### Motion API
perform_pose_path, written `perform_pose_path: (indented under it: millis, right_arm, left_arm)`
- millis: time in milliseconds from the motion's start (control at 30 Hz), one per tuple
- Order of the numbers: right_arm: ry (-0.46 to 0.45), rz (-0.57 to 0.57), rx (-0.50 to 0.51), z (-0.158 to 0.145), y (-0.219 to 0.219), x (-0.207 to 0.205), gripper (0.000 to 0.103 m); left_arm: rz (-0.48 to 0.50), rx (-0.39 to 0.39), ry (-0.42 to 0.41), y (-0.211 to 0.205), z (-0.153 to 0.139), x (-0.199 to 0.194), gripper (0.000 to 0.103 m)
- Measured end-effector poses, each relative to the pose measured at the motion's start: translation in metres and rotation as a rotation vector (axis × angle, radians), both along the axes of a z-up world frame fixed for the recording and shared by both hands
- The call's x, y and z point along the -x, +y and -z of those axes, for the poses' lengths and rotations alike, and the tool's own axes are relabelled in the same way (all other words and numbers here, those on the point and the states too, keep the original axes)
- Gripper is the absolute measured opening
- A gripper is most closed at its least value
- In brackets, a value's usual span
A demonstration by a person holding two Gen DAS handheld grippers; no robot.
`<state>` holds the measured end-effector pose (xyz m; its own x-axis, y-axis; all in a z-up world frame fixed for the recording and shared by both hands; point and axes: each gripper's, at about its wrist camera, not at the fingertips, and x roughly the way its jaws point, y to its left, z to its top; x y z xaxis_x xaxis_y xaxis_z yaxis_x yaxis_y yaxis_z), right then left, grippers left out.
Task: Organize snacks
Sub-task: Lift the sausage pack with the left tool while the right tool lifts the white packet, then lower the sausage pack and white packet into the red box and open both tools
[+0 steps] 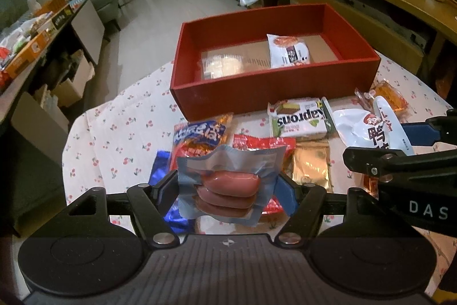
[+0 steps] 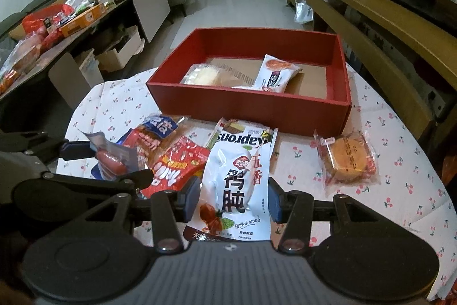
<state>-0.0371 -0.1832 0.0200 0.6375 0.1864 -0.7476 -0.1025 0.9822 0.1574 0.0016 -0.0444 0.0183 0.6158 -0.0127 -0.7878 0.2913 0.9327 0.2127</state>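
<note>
My left gripper (image 1: pixel 227 187) is shut on a clear pack of sausages (image 1: pixel 228 190) and holds it above the snack pile; the pack also shows in the right wrist view (image 2: pixel 111 162). My right gripper (image 2: pixel 234 197) is shut on a white duck snack pouch (image 2: pixel 237 185), which also shows in the left wrist view (image 1: pixel 368 130). The red box (image 1: pixel 271 90) stands beyond on the table and holds a white packet (image 1: pixel 288 50) and a clear-wrapped pastry (image 1: pixel 222 65). Both grippers are side by side in front of the box.
Loose snacks lie before the box: a green wafer pack (image 1: pixel 300 119), red and orange bags (image 2: pixel 171 162), a gold pouch (image 1: pixel 311 167), a wrapped mooncake (image 2: pixel 348 159). The cherry-print tablecloth (image 2: pixel 400 190) covers a round table. A cluttered side table (image 2: pixel 71 16) is at the left, wooden shelving (image 2: pixel 385 5) at the right.
</note>
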Motion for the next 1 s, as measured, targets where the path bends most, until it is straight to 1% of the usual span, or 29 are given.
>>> perform_pose_path:
  millis: [267,500,733,1000]
  right_arm:
    - [-0.035,0.018,-0.021,-0.010,-0.005,-0.013,0.049]
    - [-0.070,0.037,-0.027,-0.022,-0.011,-0.039,0.049]
    - [-0.080,0.068,-0.041,-0.029,-0.022,-0.078,0.049]
    - [-0.066,0.089,-0.067,-0.024,-0.032,-0.134,0.049]
  left_arm:
    - [-0.021,0.008,-0.044,-0.003,-0.013,-0.017,0.076]
    - [-0.040,0.020,-0.080,-0.009,-0.025,-0.042,0.076]
    - [-0.058,0.026,-0.107,-0.019,-0.030,-0.078,0.075]
    - [-0.095,0.060,-0.092,-0.025,-0.024,-0.129,0.074]
